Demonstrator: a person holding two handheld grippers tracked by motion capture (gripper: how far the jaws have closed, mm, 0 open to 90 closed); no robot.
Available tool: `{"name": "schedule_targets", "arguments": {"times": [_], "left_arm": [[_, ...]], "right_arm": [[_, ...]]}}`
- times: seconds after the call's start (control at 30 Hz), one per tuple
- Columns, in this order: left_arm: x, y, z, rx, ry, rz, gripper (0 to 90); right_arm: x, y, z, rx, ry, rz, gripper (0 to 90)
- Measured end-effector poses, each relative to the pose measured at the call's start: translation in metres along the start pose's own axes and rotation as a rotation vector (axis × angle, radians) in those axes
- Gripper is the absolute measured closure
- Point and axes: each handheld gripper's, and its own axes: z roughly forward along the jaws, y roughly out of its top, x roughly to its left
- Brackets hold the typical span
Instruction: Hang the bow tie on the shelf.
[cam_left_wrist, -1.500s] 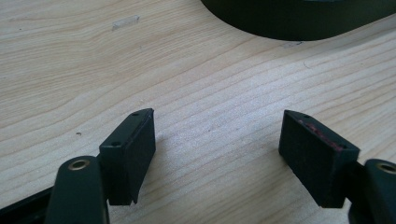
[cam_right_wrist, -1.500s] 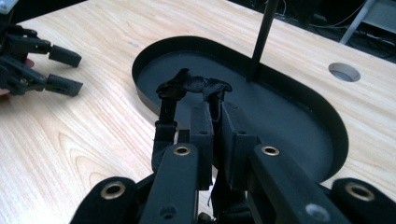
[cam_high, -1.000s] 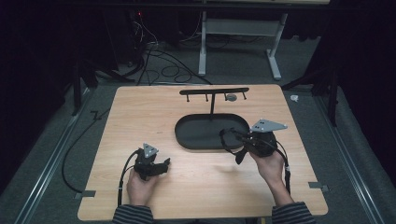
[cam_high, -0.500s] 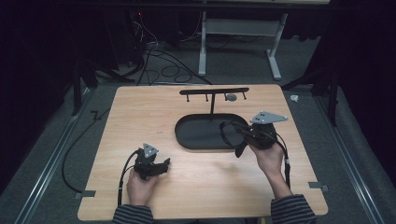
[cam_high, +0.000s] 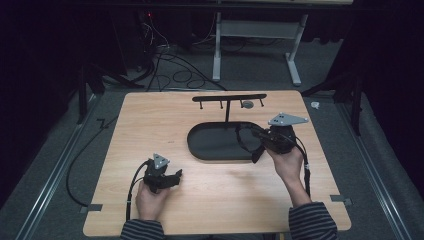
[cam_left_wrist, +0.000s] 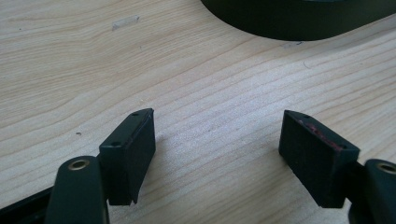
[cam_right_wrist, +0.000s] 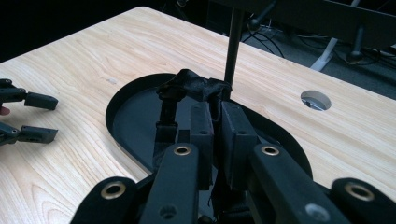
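1. High view: the right hand-held gripper (cam_high: 252, 142) hangs over the right end of a black tray (cam_high: 200, 147) on the tabletop (cam_high: 150, 115), with a dark strap (cam_high: 243, 137) looped at its jaws. Behind the tray stands a black rack (cam_high: 227, 98) on a thin post. The left hand-held gripper (cam_high: 175, 177) rests low near the front left, well apart from the tray.

2. Left gripper view: the left hand-held gripper (cam_left_wrist: 217, 140) has its jaws wide apart over bare wood, nothing between them (the tray (cam_left_wrist: 289, 23) edge shows at the top).

3. Right gripper view: the right hand-held gripper (cam_right_wrist: 217, 126) has its jaws drawn together, clamped on the strap (cam_right_wrist: 194, 86), which bunches above the pads and trails down into the tray (cam_right_wrist: 126, 121). The rack's post (cam_right_wrist: 232, 46) rises just behind. The left hand-held gripper (cam_right_wrist: 35, 116) shows at the far left, jaws apart.
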Motion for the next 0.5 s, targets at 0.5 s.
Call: {"name": "schedule_targets", "arguments": {"times": [0.5], "left_arm": [[0.0, 0.0, 0.0, 0.0, 0.0, 0.0, 27.6]], "right_arm": [[-0.008, 0.017, 0.005, -0.026, 0.005, 0.023, 85.7]]}}
